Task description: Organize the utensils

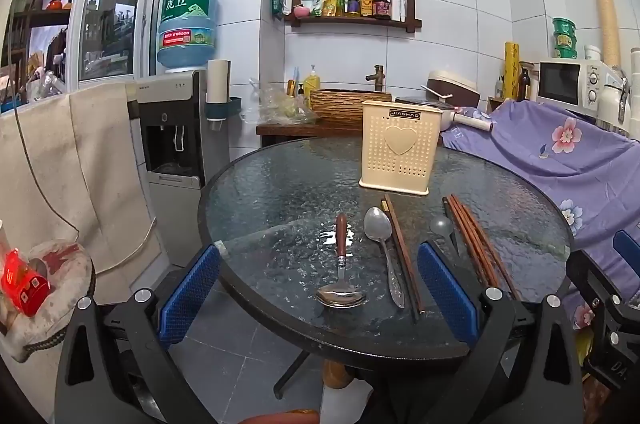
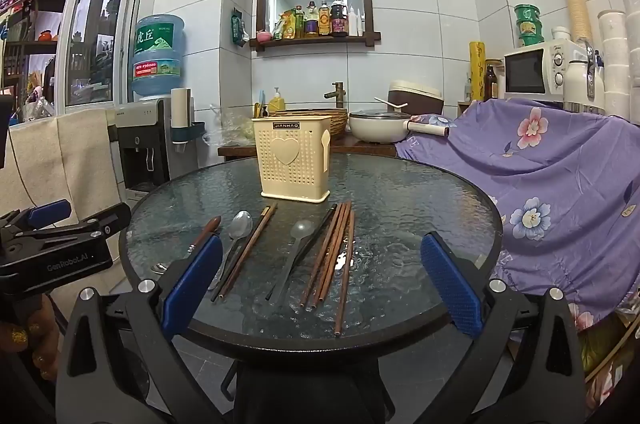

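left claw jaws wide, empty | right claw jaws wide, empty

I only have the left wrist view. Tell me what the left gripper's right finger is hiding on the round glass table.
Observer: A translucent grey plastic spoon, its bowl toward the cream perforated utensil holder.
Operator: Report what lies right of it.
Observer: A bundle of reddish-brown wooden chopsticks; one reaches nearly to the round glass table's near rim.
Operator: Check the right gripper.
Observer: The right gripper is open and holds nothing.
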{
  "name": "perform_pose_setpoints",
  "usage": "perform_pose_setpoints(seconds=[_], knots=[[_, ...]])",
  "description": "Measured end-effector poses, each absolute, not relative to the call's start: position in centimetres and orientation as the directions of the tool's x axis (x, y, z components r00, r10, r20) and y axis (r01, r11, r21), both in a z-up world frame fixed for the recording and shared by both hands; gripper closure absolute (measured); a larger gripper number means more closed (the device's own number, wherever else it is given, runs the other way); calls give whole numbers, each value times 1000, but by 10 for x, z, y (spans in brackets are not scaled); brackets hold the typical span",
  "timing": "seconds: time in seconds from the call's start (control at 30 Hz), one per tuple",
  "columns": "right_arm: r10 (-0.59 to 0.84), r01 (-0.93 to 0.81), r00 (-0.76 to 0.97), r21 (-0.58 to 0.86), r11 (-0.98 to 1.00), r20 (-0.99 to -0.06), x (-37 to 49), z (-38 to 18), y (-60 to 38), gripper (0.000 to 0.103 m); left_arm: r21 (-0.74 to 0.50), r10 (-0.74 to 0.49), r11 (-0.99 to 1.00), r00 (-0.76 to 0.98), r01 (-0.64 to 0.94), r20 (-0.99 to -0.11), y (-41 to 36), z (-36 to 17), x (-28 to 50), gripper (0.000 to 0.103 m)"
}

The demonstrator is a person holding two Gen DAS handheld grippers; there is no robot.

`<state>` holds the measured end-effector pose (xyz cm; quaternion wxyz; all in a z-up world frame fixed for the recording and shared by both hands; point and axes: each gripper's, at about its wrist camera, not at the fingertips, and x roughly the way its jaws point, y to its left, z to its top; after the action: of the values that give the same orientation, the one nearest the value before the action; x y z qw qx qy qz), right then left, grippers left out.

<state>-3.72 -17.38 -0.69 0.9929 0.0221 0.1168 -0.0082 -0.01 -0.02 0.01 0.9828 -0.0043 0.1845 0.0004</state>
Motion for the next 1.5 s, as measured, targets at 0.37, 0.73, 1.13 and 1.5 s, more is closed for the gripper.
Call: perform_pose_setpoints(seconds=[0.37,0.73,1.13,1.5], knots=[[-9,20,971,44,999,-238,-37,-7,-174,5,-15,-1,1000,935,-5,-355,0,3,-2,6],[-11,22,972,45,999,-236,-39,-6,-172,5,-14,-1,1000,934,-4,-358,1,0,-3,6],[-10,21,972,44,999,-235,-37,-6,-172,5,-14,-5,1000,931,-1,-365,2,-1,0,6],[-11,21,973,43,999,-232,-38,-5,-173,5,-14,-11,1000,932,7,-362,1,3,2,6]])
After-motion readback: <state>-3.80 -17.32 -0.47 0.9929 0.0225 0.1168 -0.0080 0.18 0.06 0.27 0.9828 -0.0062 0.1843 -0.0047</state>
